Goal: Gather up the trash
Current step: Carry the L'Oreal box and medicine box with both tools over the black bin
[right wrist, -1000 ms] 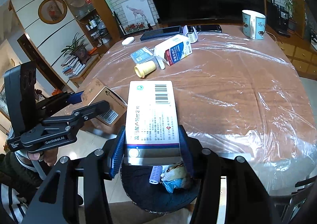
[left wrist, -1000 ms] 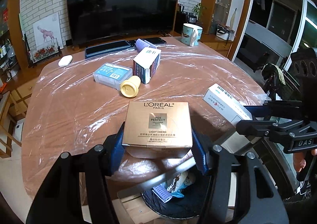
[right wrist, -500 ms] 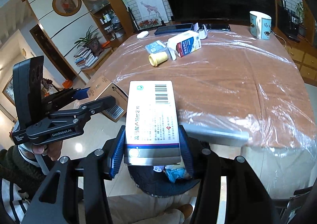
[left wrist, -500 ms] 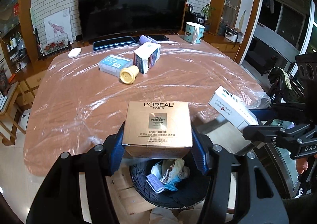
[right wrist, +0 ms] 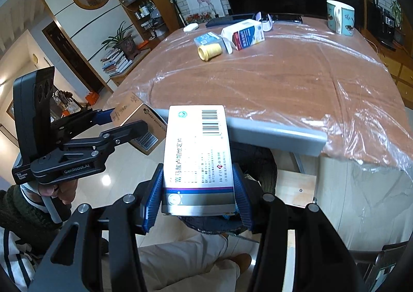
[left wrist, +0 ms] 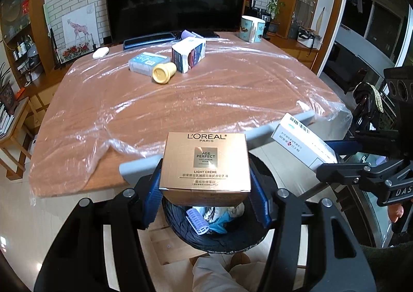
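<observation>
Left gripper [left wrist: 205,192] jaws clamp a gold cardboard cream box [left wrist: 205,163], right gripper [right wrist: 197,196] jaws a white medicine carton [right wrist: 198,155], above the round black bin [left wrist: 219,233]; three items remain on the far counter [left wrist: 206,100].

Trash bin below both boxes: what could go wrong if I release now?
1. The gold cream box in the left tool hangs over the trash bin's table-side rim and may clip it.
2. The white medicine box in the right tool extends past the bin toward the table edge and could tip out.
</observation>
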Demonstrator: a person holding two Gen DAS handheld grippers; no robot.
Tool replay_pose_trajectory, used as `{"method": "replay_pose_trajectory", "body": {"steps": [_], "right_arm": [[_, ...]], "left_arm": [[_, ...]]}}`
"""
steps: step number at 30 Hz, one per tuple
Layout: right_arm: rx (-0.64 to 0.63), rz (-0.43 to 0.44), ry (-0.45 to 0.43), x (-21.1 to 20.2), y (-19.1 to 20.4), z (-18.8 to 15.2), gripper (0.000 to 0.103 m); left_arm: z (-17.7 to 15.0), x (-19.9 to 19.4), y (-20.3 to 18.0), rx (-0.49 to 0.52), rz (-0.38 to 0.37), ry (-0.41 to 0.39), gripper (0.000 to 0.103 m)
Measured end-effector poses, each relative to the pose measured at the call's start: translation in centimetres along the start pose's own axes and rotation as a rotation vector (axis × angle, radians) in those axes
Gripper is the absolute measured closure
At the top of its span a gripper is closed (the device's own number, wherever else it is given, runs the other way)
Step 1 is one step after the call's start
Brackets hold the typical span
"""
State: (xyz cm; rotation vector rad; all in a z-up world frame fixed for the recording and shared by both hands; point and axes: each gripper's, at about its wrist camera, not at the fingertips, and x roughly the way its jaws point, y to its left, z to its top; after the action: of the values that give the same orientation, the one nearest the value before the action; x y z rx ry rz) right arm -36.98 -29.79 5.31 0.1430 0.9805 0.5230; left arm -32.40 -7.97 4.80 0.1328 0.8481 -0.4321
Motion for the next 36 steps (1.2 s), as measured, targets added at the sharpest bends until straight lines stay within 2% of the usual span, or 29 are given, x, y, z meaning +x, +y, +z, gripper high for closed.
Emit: {"method": "replay_pose_trajectory", "body": {"steps": [20,36], "right_arm": [[0.031,-0.01,0.104,2.8,-1.8,-2.6,0.053],[0.038,-0.028,0.177,6.1,-2.6,-2.8,0.053]], "left_arm": [[-2.5,2.3,-0.5,0.027,0.017,0.09,0.044],[-3.3,4.6,-0.4,0.051,0.026,0.152,0.044]]}}
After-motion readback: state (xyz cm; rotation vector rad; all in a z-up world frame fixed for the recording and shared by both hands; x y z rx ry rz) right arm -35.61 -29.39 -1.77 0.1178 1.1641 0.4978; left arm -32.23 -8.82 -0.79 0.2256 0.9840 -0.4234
